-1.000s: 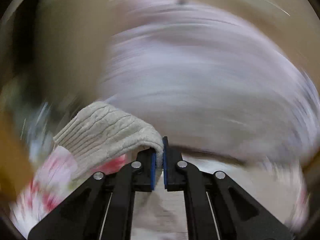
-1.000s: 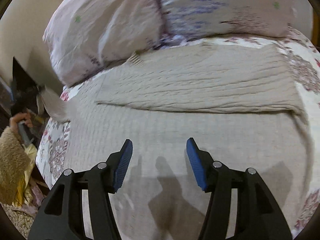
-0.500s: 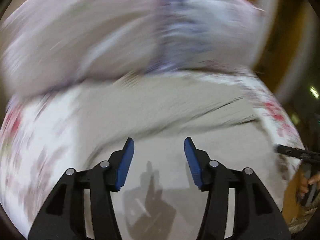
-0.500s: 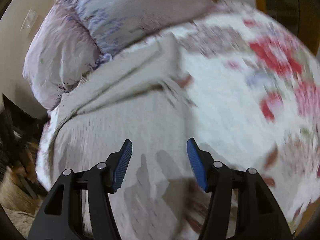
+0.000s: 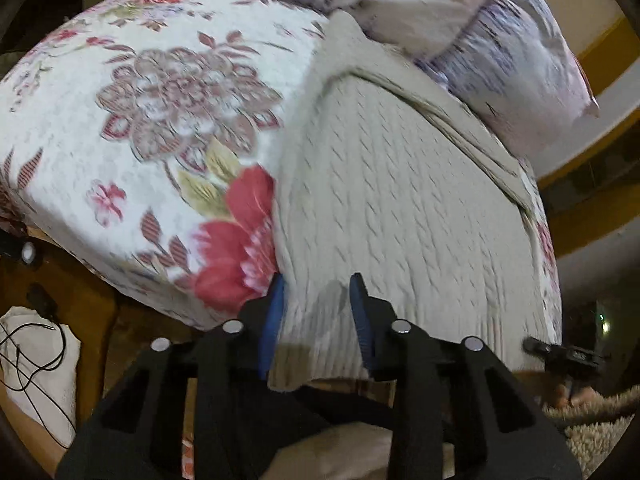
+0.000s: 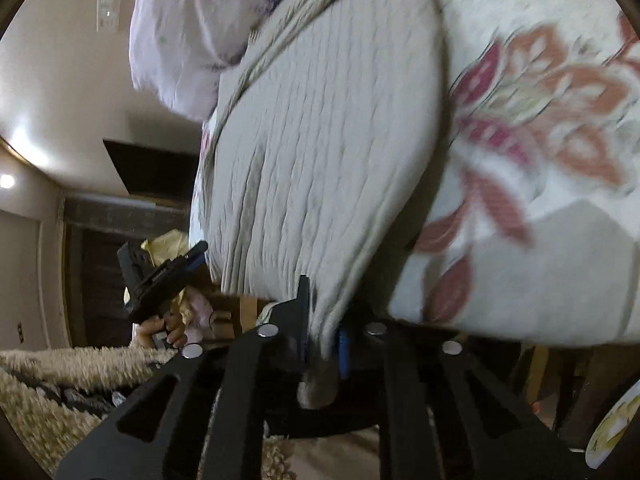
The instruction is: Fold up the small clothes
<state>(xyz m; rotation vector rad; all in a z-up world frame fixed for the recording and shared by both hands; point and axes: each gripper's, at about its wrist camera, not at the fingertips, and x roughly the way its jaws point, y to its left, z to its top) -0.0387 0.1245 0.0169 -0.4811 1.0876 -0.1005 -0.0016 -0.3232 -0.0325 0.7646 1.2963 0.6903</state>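
Sweater lies flat on bed quilt, hem toward me. My left tongs part open, straddling hem corner. My right tongs nearly closed, pinching other hem corner. Pillows beyond.

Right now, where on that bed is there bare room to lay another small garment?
Free: the floral quilt left of the beige knit sweater, and again on its other side. Crowded: the pillows at the head, and the near hem, where both grippers work.
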